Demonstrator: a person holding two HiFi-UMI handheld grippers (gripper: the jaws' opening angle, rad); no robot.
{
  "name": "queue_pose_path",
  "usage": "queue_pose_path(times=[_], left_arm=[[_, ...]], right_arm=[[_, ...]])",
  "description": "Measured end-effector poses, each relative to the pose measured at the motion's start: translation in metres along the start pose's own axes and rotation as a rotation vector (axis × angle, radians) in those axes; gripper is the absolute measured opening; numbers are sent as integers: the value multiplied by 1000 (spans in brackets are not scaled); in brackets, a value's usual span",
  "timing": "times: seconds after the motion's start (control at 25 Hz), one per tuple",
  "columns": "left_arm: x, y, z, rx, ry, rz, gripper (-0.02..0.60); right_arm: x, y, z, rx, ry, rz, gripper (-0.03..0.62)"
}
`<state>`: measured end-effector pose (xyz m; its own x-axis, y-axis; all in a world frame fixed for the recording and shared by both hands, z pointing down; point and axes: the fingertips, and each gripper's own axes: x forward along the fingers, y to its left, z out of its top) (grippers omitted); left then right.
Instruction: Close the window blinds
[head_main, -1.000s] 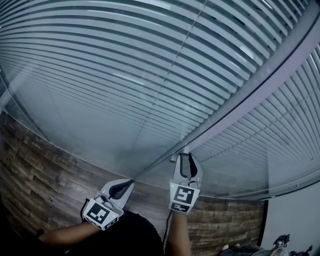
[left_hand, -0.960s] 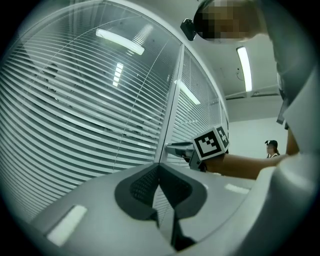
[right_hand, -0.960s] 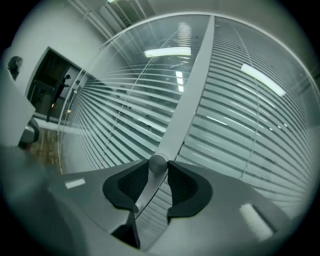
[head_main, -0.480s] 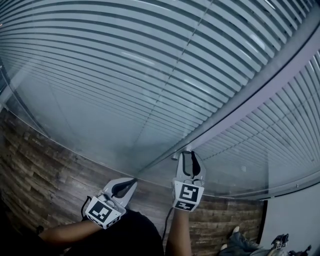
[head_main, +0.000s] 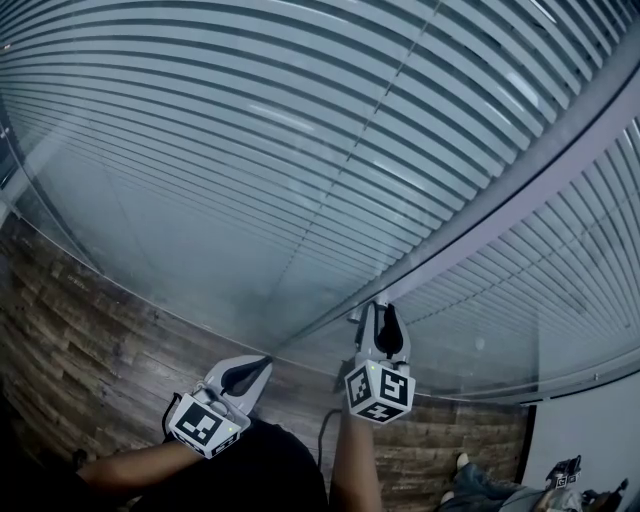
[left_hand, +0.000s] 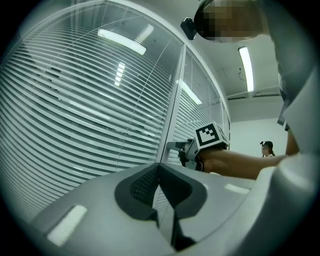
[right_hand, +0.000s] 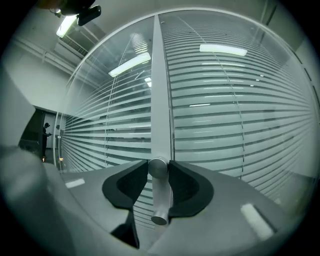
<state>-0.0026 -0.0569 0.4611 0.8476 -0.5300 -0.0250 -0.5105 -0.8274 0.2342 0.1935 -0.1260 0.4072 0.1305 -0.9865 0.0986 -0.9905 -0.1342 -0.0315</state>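
- No words, numbers or brand names can be read anywhere.
- The marker cube (head_main: 205, 427) on the left claw (head_main: 258, 366) and the one on the right claw (head_main: 379, 312) carry only black-and-white square patterns — no letters.

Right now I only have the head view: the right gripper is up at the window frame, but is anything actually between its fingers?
Observer: Yes. A metal knob on the frame post stands between the fingers of the right gripper, as the right gripper view shows. They have just been opening a little, yet both pads look in contact with it.
Operator: And the other one?
Observer: The left gripper has its fingers together with nothing between them, per the left gripper view. It is held beside the blinds.
Operator: Anyone else around?
Observer: The left gripper view shows another person standing far off near the end wall.
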Motion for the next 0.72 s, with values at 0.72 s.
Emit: queue_pose_path(times=[0.72], left_arm=[[8, 1, 1, -11, 7, -22, -2]], right_arm=[[4, 10, 0, -559, 98, 7, 132]])
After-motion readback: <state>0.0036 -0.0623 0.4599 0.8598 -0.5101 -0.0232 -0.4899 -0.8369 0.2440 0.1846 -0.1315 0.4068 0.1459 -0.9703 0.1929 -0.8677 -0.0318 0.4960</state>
